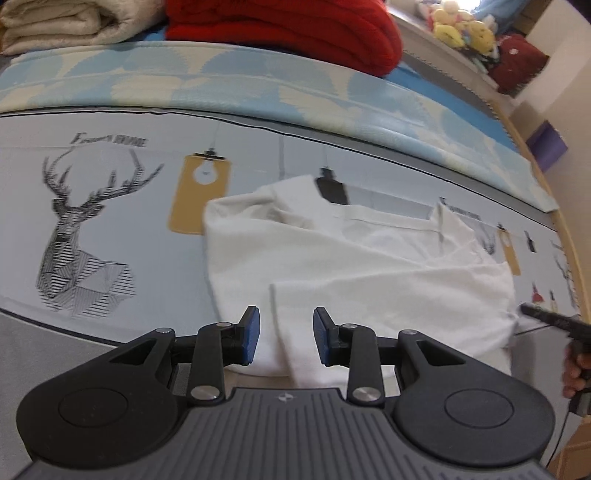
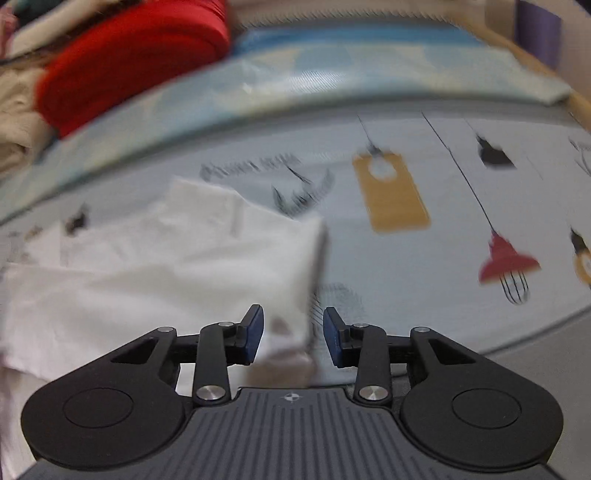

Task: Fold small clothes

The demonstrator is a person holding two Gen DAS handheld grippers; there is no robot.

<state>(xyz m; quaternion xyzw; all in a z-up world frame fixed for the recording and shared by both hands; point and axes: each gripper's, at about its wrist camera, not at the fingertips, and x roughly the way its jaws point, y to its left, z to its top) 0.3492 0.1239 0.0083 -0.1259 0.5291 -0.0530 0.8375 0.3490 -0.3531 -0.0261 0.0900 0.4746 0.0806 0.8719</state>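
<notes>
Left wrist: left gripper [image 1: 286, 334] jaws released, gap between the blue pads [image 1: 252, 334], nothing pinched. Both point down over the near edge of the white garment [image 1: 362, 266], which lies partly folded on the printed sheet [image 1: 110, 206] with the deer and lamp pattern. A folded flap runs up from between the jaws. Right gripper's tip [image 1: 546, 317] shows at the garment's right edge, person's hand [image 1: 574, 369] behind it. Red blanket [image 1: 288, 33] and cream bedding [image 1: 55, 22] at the far side, plush toys [image 1: 461, 26] on a ledge.

Right wrist: blurred. Right gripper [image 2: 293, 334] jaws released, not pressing on anything; the garment's right corner [image 2: 291, 325] sits in the gap. Garment spreads left across the sheet.
</notes>
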